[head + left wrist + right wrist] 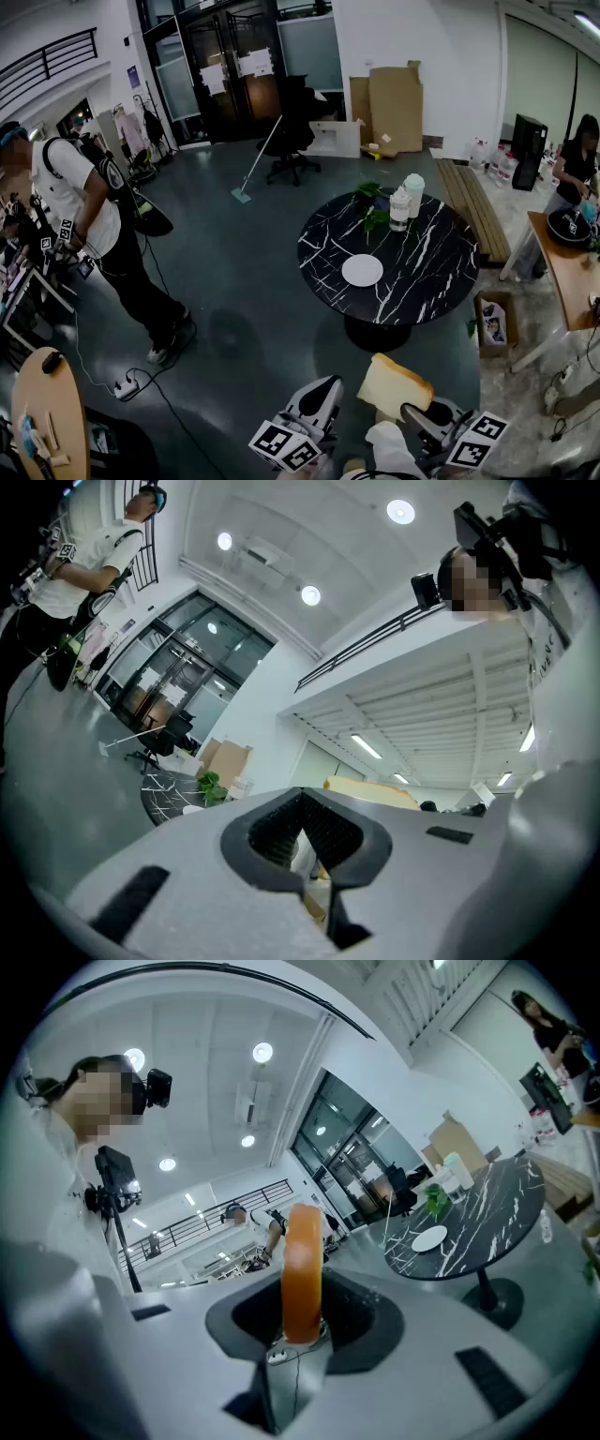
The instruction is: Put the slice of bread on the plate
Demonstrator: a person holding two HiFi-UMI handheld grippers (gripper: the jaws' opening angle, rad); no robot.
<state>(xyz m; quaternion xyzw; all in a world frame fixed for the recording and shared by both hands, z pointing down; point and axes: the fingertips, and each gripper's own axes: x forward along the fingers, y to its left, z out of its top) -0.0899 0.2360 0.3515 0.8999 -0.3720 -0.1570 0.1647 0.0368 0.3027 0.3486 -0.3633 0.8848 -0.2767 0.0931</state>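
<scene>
A thick slice of bread (394,386) with a tan crust stands on edge in my right gripper (412,412), low in the head view and short of the table. In the right gripper view the bread (302,1274) sits upright between the jaws, and the right gripper (302,1321) is shut on it. The white plate (362,270) lies bare on the round black marble table (422,281), beyond the bread; the plate (429,1238) also shows far off to the right. My left gripper (319,398) hangs beside the right one, its jaws together and holding nothing (305,855).
Two white bottles (406,202) and a green plant (373,214) stand at the table's far side. A person (84,216) stands at the left, with a cable and power strip (127,384) on the floor. A cardboard box (492,319) and a wooden desk (562,272) are at the right.
</scene>
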